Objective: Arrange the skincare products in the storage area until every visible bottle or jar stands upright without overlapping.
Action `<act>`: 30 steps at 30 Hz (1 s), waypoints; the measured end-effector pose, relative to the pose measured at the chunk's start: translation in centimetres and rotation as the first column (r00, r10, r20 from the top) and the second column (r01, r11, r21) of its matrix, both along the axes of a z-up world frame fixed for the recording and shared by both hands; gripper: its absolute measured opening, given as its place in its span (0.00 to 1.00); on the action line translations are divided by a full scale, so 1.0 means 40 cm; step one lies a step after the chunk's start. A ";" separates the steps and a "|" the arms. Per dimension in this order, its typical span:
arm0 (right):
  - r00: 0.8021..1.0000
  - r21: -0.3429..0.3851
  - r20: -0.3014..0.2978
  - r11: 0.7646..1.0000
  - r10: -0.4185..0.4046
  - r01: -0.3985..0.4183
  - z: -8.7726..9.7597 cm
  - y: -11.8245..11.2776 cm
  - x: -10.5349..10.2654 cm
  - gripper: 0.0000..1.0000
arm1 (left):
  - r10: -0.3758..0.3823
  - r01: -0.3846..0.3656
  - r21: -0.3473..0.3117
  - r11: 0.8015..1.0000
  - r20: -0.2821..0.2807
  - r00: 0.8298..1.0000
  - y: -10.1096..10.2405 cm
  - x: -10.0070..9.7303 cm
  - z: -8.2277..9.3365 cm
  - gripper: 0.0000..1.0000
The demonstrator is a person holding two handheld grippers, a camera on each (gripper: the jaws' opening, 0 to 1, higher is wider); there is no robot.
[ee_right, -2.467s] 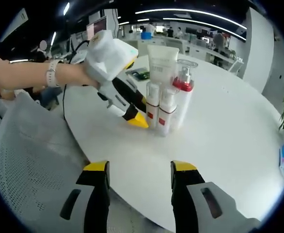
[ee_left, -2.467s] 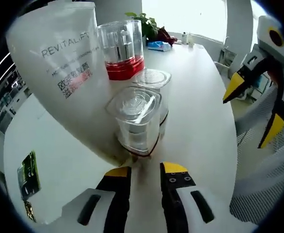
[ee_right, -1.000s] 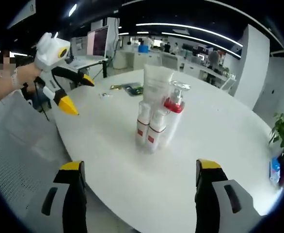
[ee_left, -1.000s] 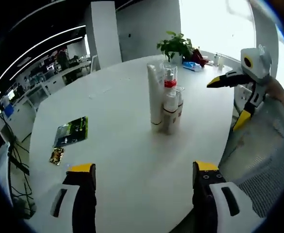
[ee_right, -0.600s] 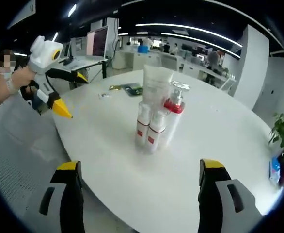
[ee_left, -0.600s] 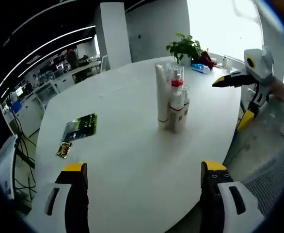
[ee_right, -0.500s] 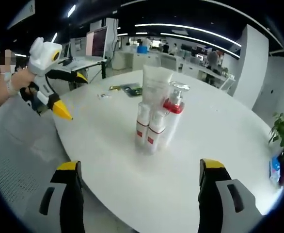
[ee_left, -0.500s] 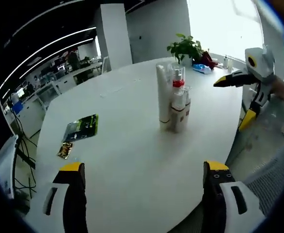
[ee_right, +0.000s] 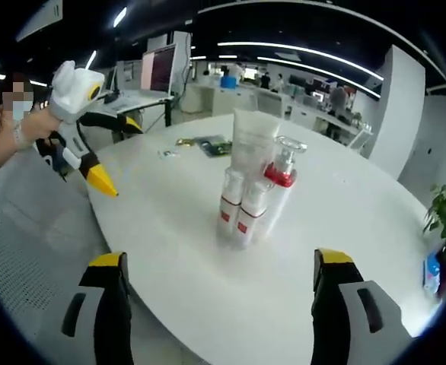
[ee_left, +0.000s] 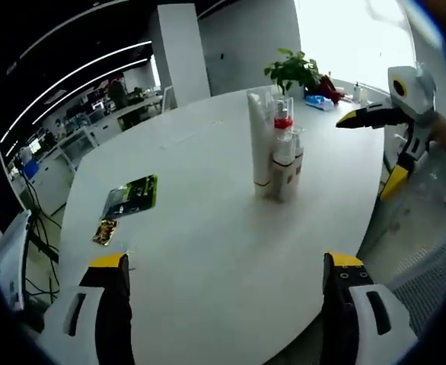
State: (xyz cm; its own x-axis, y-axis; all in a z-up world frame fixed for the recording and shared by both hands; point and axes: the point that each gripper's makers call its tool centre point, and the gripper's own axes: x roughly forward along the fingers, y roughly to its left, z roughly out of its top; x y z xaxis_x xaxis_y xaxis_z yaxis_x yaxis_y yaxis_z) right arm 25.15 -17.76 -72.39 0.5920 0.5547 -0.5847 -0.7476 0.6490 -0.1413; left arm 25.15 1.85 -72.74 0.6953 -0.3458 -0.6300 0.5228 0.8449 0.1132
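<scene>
The skincare products stand upright in a tight cluster mid-table: a tall white tube [ee_left: 258,137] [ee_right: 253,144], a clear pump bottle with a red collar [ee_left: 283,122] [ee_right: 282,182], and two small white bottles with red bands [ee_left: 285,173] [ee_right: 240,209]. My left gripper [ee_left: 227,262] is open wide, well back from the cluster, and it appears held in a hand [ee_right: 118,154]. My right gripper [ee_right: 220,258] is open wide too, near the table edge, and it hangs beyond the table's far side [ee_left: 371,156]. Neither holds anything.
The round white table [ee_left: 208,243] carries a green packet [ee_left: 132,196] and a small wrapper [ee_left: 103,232] at the left. A potted plant [ee_left: 295,70] and blue item [ee_right: 430,274] sit at the far edge. Mesh chairs [ee_right: 25,258] [ee_left: 428,251] stand by the rim.
The left gripper, narrowly spread right at the bottles 2.5 s ago, has drawn back and opened wide. The right gripper has opened wider too. Over the last second, only slight camera drift.
</scene>
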 end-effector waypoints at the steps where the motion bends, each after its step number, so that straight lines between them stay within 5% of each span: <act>1: 1.000 0.004 0.004 1.000 -0.002 0.002 0.002 0.000 0.002 1.00 | 0.004 -0.004 -0.008 1.000 0.000 1.000 0.009 0.005 -0.003 0.99; 12: 1.000 0.009 0.015 1.000 -0.013 0.013 0.002 -0.003 0.014 1.00 | 0.002 -0.001 0.071 0.997 -0.014 1.000 0.036 0.007 -0.042 0.99; 18: 1.000 0.005 0.017 1.000 -0.023 0.023 0.004 -0.007 0.015 1.00 | 0.032 -0.032 0.019 0.999 -0.029 0.999 0.046 0.013 -0.041 0.99; 30: 0.998 0.009 0.037 0.999 -0.050 0.049 0.016 -0.020 0.030 1.00 | -0.015 0.015 0.020 1.000 -0.024 1.000 0.029 0.014 -0.037 0.99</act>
